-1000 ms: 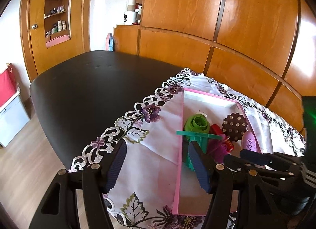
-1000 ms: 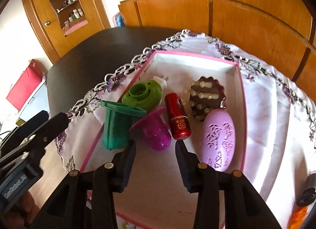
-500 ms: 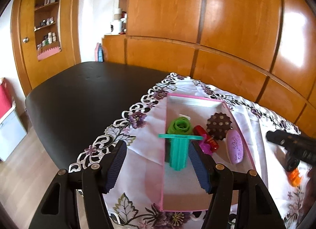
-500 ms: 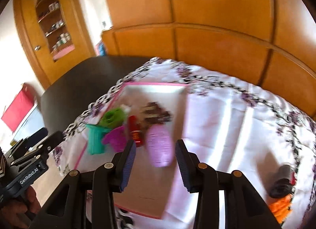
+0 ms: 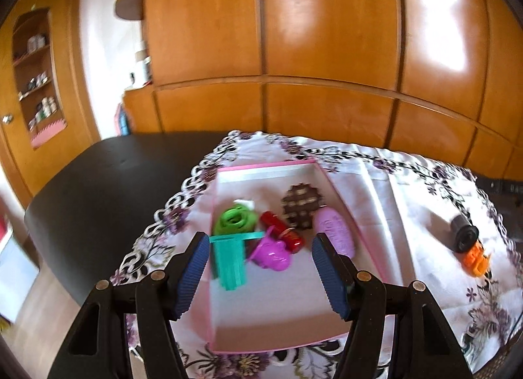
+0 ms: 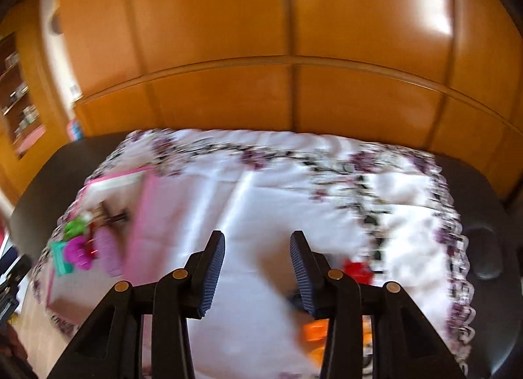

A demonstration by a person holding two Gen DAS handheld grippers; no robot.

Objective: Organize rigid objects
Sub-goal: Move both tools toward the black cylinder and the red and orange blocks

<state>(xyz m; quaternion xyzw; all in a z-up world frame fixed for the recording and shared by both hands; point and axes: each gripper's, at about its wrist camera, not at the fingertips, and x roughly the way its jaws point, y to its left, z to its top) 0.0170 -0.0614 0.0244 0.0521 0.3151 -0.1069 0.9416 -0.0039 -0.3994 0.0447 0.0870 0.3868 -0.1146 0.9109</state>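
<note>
The step in hand was judged to be the fetching of the next loose piece for the pink box (image 5: 340,197). The right hand-held gripper (image 6: 257,276) was seen with its jaws partly apart and nothing between them, over white cloth well to the right of the box. The left hand-held gripper (image 5: 260,276) was held wider apart, also empty, above the box's near end. Still outside the box, far to its right, lay a black cylinder (image 5: 462,237) touching an orange piece (image 5: 475,258); a red thing (image 6: 358,272), perhaps a clip, was too blurred to name. A descent and a closing on one of these was called for next. Compared with a second earlier, the right gripper had been swung away from the box, and the left drawn back.
</note>
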